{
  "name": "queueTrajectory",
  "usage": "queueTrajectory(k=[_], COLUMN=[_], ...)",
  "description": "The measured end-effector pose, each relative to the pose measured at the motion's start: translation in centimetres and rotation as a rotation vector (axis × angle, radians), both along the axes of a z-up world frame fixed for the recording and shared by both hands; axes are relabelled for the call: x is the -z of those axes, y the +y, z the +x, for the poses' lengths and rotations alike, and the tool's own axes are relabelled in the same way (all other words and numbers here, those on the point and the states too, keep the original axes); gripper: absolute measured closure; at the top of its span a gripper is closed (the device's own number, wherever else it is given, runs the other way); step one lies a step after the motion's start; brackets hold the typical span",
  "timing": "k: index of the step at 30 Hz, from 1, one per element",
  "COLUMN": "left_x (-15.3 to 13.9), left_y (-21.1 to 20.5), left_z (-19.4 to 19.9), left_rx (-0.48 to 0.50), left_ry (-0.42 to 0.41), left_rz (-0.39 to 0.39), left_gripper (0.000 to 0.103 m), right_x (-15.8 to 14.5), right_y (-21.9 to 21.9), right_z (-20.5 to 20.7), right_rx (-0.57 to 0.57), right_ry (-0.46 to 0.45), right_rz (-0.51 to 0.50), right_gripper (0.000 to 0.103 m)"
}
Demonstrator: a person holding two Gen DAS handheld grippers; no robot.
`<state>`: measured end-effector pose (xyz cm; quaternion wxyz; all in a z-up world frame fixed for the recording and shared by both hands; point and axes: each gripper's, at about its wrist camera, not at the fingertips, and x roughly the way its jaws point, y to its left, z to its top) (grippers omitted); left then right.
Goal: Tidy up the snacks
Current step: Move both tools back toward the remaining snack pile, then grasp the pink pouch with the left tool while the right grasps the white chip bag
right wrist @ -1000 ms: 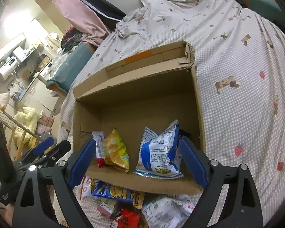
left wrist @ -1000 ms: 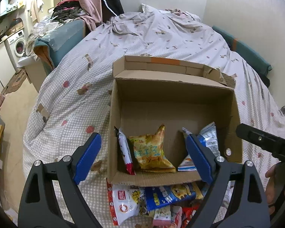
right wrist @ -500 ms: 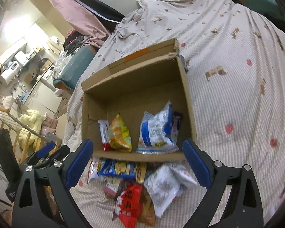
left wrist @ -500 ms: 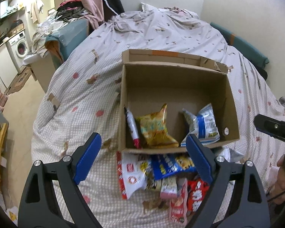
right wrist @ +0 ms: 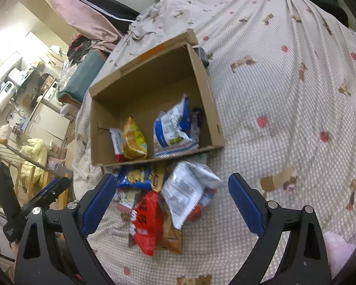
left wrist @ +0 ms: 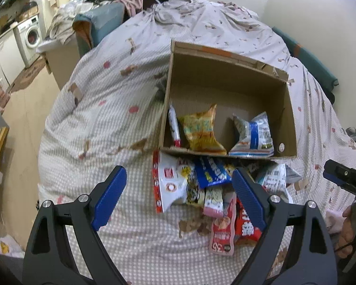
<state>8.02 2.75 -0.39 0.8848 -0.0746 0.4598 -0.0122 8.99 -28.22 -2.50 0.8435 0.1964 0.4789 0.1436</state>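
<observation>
Both grippers have pulled back from the box since the earlier frames, so the whole heap of snacks in front of it now shows.

In the left wrist view, the left gripper fills the lower frame, its blue pads spread wide and holding nothing. The box sits at centre right on the bed, open side up. Along its near wall, from left to right, stand a thin red and white stick, a yellow bag and a blue and white bag; the stick's long axis runs up the frame, away from the camera. Below the box, the heap lies on the bed between the pads. A washing machine at upper left shows only here. The right gripper enters at the right edge; from here its state cannot be told.

In the right wrist view, the left gripper's tip shows at lower left. The right gripper spans the lower frame, also wide open and empty. The box is at upper centre. Only this view shows a dark packet wedged against the box's right wall, behind the blue and white bag. In the heap, a red bag points its long axis toward the camera, beside a silver bag.
</observation>
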Motion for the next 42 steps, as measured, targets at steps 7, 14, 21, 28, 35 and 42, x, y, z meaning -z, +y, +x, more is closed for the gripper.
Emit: queueTrajectory(k=[7,14,21,28,35,42], left_x=[2.6,4.7,6.4,9.5,10.8,12.8], left_y=[0.2,-0.6,-3.7,-4.8,-6.0,-7.7], left_z=[-0.1,0.1,0.1,0.2,0.9,2.5], left_rx=[-0.021,-0.007,0.084,0.112,0.141,0.151], left_ry=[0.092,0.178,0.254,0.378,0.398,0.449], left_rz=[-0.057,-0.089,-0.108,-0.114,-0.112,-0.072], left_gripper=[0.014,0.014,0.014,0.021,0.026,0.076], right_x=[1.7,4.5,6.6,7.7,8.1,8.5], right_y=[-1.1,-1.0,-0.4,-0.4,-0.6,-0.2], right_z=[-0.6,0.1,0.9,1.6,1.8,2.5], right_rx=[0.017,0.028,0.050,0.093,0.109,0.106], right_ry=[0.062,0.190,0.276,0.324,0.342,0.352], right_rz=[-0.006,0.044,0.090,0.124,0.129,0.112], right_gripper=[0.006,0.006,0.006,0.006,0.006,0.006])
